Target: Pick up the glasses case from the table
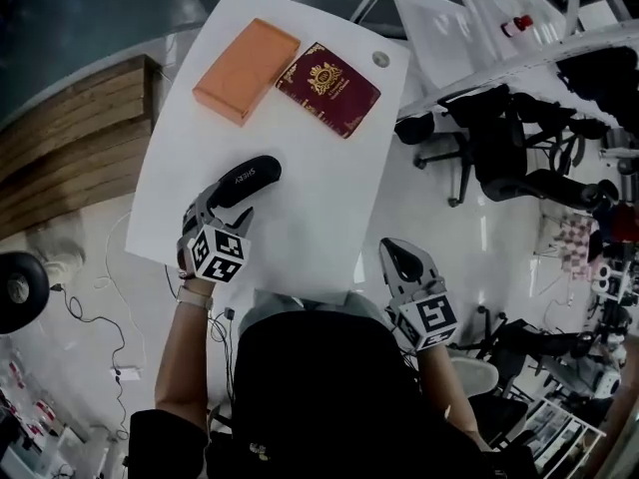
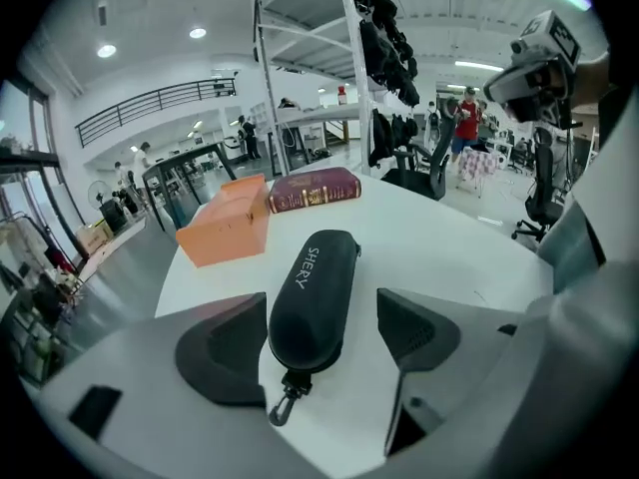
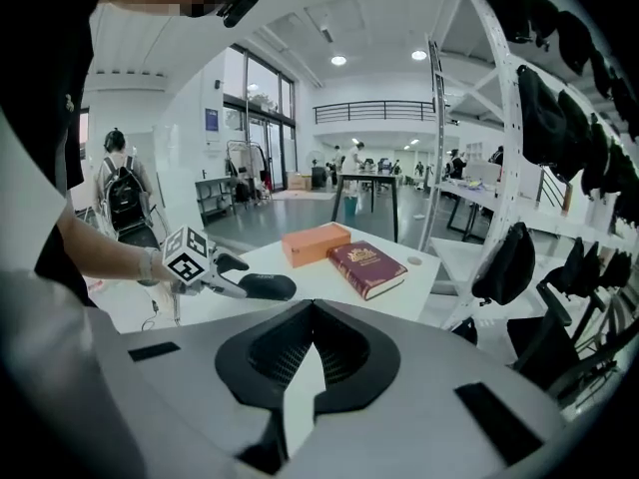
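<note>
The black zip glasses case (image 1: 246, 180) lies on the white table (image 1: 329, 198), near its front left. In the left gripper view the case (image 2: 318, 287) runs lengthwise between the jaws, its clip end nearest the camera. My left gripper (image 2: 319, 305) is open around that end, with a clear gap at the right pad and the left pad close beside the case. From above, the left gripper (image 1: 222, 200) sits at the case's near end. My right gripper (image 1: 399, 253) hovers off the table's front right corner, shut (image 3: 313, 305) and empty. The case (image 3: 262, 286) also shows in the right gripper view.
An orange box (image 1: 246, 69) and a maroon book (image 1: 327, 88) lie side by side at the table's far end, with a small round disc (image 1: 380, 59) by the far corner. Black office chairs (image 1: 499, 158) stand to the right, wooden boards (image 1: 70, 148) to the left.
</note>
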`<state>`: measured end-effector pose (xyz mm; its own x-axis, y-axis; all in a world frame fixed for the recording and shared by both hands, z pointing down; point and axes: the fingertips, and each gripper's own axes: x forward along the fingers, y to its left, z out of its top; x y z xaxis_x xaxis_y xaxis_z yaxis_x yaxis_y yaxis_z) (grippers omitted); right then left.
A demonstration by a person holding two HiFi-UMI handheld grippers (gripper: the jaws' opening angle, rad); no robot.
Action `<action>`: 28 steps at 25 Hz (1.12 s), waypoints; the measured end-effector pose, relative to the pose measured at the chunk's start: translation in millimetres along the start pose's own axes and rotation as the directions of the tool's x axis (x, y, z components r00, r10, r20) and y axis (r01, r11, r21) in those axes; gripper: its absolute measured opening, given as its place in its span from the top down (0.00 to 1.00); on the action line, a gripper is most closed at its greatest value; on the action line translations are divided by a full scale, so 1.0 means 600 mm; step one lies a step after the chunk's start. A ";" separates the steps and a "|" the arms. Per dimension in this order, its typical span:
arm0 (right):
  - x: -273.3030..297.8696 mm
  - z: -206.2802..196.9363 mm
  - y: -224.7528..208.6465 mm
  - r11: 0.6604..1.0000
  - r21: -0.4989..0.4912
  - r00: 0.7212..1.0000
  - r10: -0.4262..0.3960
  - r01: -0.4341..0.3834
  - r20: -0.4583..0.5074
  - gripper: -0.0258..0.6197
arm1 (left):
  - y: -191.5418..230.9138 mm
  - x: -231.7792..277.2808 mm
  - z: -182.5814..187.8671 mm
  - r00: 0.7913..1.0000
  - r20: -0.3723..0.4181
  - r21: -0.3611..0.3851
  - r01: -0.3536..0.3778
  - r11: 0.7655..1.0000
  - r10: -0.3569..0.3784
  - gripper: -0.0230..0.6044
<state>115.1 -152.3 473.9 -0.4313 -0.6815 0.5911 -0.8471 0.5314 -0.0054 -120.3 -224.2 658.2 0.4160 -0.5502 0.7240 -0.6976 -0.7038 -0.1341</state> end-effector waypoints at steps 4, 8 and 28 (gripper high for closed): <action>-0.009 -0.016 -0.037 0.999 0.006 0.999 -0.031 0.031 -0.042 0.92 | 0.013 0.045 -0.020 0.997 -0.072 0.057 -0.022 0.998 0.026 0.40; -0.010 -0.021 -0.062 1.000 -0.013 0.998 -0.010 0.010 -0.062 0.92 | 0.038 0.070 -0.030 0.989 -0.113 0.100 -0.080 0.992 0.091 0.39; 0.052 0.013 -0.066 0.973 -0.106 0.978 0.201 -0.205 -0.046 0.92 | 0.008 0.001 -0.060 0.977 -0.147 -0.265 -0.192 0.945 0.157 0.41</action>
<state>132.7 -198.4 486.1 -0.5781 -0.5367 0.6146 -0.7027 0.7104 -0.0407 -144.4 -211.9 682.2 0.2111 -0.5818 0.7855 -0.8935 -0.4407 -0.0863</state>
